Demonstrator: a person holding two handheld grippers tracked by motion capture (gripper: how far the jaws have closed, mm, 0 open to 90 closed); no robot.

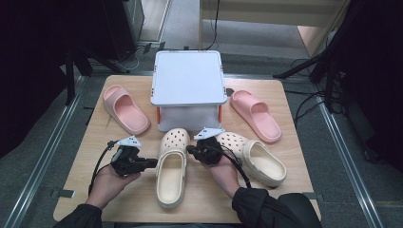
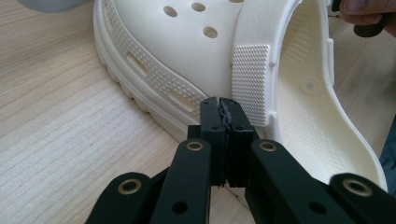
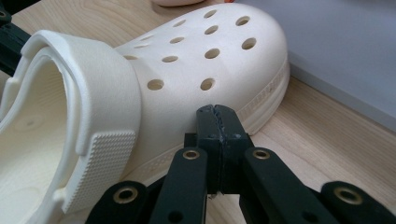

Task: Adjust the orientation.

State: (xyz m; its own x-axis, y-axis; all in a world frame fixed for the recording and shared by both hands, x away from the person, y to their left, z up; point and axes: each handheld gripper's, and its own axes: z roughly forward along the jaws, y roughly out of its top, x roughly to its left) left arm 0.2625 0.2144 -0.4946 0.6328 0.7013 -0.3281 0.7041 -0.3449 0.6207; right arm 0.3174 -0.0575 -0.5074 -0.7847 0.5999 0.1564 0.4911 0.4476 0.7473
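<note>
- Black jaws first, right at the lens: in the left gripper view the left gripper [image 2: 223, 103] has its two jaws pressed flat together, nothing between them, tips just short of the cream clog's [image 2: 196, 60] sole edge, beside the ribbed strap.
- Same story from the other side: the right gripper [image 3: 218, 112] is also closed tight on nothing, its tips at the clog's [image 3: 187, 79] sidewall, under the perforated toe cap.
- From the high view, the clog [image 1: 171, 164] lies in the middle of the wooden table [image 1: 95, 142], long axis running away from the person, toe towards the white box [image 1: 188, 78], heel opening towards the near edge.
- Left gripper [image 1: 153, 163] points in at the clog's left flank; right gripper [image 1: 189, 150] points in at its right flank, a touch farther up towards the toe. The shoe sits squarely between them.
- Both look about equally near; whether either tip actually touches the clog cannot be told.
- Judgement: with both sets of jaws closed, this looks like a two-sided push or squeeze rather than a pinch; a grab would call for opening first.
- Second cream clog [image 1: 259, 159] lies angled just right of the right hand; pink slides [image 1: 126, 109] [image 1: 256, 115] flank the box, well apart from the action.
</note>
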